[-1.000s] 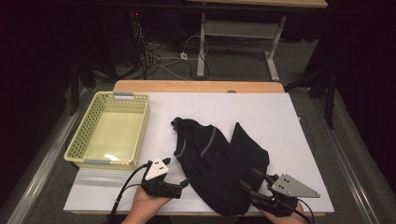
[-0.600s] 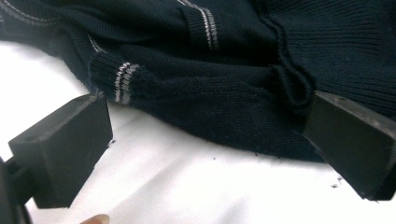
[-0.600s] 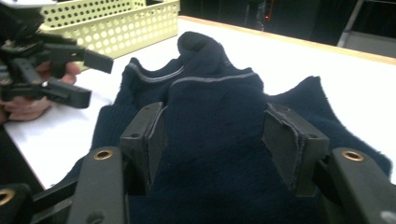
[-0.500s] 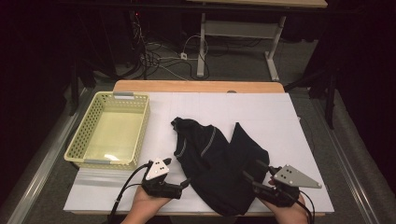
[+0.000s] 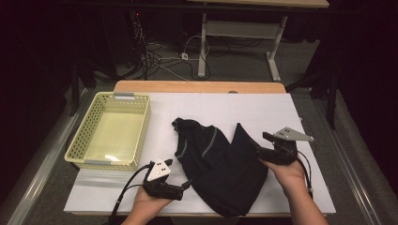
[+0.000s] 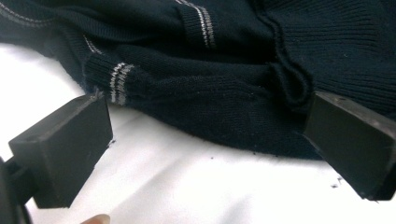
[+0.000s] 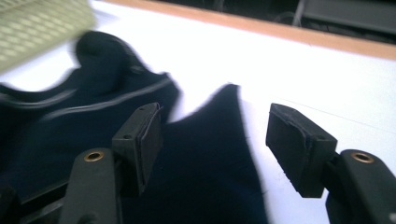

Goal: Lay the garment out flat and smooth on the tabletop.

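Room: a dark room, with cables on the floor beyond a white table top (image 5: 263, 112) edged in wood at its far side.
Writing: no readable brand or label on anything; the garment bore only pale double stripes.
Garment: a dark knit sweater (image 5: 220, 164) lay crumpled on the table, just right of a pale yellow basket (image 5: 77, 140).
Left gripper (image 5: 184, 185): low at the sweater's near left edge, jaws spread wide on either side of a striped cuff (image 6: 116, 81), pads not pressing it.
Right gripper (image 5: 260, 143): raised over the sweater's right edge, jaws parted and just opening further, nothing clamped between them.
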Demonstrator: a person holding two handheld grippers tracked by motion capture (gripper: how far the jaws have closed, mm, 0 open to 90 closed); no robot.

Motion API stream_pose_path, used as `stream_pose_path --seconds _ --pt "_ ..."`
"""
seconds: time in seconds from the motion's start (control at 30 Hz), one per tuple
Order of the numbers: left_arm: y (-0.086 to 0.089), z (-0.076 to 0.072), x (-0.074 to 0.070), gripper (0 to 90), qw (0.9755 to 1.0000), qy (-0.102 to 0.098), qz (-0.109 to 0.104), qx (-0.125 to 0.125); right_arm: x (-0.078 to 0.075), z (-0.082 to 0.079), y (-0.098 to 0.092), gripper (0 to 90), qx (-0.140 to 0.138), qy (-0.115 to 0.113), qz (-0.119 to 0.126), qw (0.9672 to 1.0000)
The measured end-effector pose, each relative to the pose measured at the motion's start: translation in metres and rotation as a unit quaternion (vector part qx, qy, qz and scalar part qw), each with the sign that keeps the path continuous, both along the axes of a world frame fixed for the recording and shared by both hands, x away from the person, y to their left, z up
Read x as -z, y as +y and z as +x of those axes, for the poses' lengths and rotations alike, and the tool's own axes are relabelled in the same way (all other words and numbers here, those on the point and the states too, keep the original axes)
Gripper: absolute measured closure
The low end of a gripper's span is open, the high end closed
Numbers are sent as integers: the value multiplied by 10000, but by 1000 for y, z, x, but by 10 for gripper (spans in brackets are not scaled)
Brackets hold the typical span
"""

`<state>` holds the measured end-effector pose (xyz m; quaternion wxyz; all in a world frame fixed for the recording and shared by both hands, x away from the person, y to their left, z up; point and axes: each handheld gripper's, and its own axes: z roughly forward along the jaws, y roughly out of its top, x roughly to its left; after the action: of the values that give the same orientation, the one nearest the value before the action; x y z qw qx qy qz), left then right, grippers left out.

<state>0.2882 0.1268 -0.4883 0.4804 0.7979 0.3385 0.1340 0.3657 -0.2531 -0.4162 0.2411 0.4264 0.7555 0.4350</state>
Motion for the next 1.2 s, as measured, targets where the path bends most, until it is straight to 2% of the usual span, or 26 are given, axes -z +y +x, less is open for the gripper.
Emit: stream_pose_path --seconds 0.1,0.17,0.2,0.27,0.33,0.37,0.4,0.47,0.53,0.57,0.6,0.63,0.67,0.77,0.83,0.9,0.97,1.1,1.13,1.2 --pt "0 0 0 13 10000 -13 -10 41 11 27 -2 380 117 357 -208 9991" --pt "0 0 0 13 10000 -11 -10 49 22 40 2 361 116 646 -421 9970" --pt "0 0 0 13 10000 -14 -8 51 29 45 5 325 56 874 -451 9951" --pt "1 -1 0 13 10000 -29 -8 61 37 50 9 247 7 1162 -490 9920" --pt "1 -1 0 13 10000 -31 -13 66 45 53 11 223 -77 1405 -482 9889" --pt "1 -1 0 14 10000 -31 -11 69 50 54 14 219 -169 1640 -539 9848" --pt "1 -1 0 14 10000 -41 -11 65 53 53 15 223 -220 1669 -539 9843" --pt "0 -1 0 16 10000 -56 1 62 54 49 15 401 -473 1592 -402 9853" --pt "0 -1 0 17 10000 -66 13 65 53 45 16 595 -621 1583 -364 9848" --pt "0 -1 0 17 10000 -67 18 66 53 43 16 660 -741 1580 -316 9841" --pt "0 -2 0 17 10000 -80 14 55 52 39 18 738 -734 1475 -418 9854" --pt "0 -2 0 17 10000 -82 15 50 51 35 19 764 -720 1304 -590 9871" --pt "0 -2 0 17 9999 -89 14 50 50 32 18 775 -682 1242 -649 9878" --pt "0 -2 0 19 9999 -81 17 67 43 17 10 784 -420 867 -828 9919" --pt "-1 -1 0 19 9999 -34 53 93 37 5 -4 785 -172 625 -907 9938" --pt "-1 0 0 19 9999 -16 71 109 33 -10 -25 784 148 458 -873 9950" --pt "-1 1 0 18 9999 17 50 128 31 -29 -50 784 454 412 -875 9943" --pt "-1 2 0 18 9999 89 67 88 32 -61 -92 776 737 475 -599 9943" --pt "-2 2 0 18 9999 87 86 81 32 -65 -96 766 727 452 -577 9947" --pt "-2 2 0 18 9999 76 108 82 32 -78 -108 669 780 414 -409 9953"
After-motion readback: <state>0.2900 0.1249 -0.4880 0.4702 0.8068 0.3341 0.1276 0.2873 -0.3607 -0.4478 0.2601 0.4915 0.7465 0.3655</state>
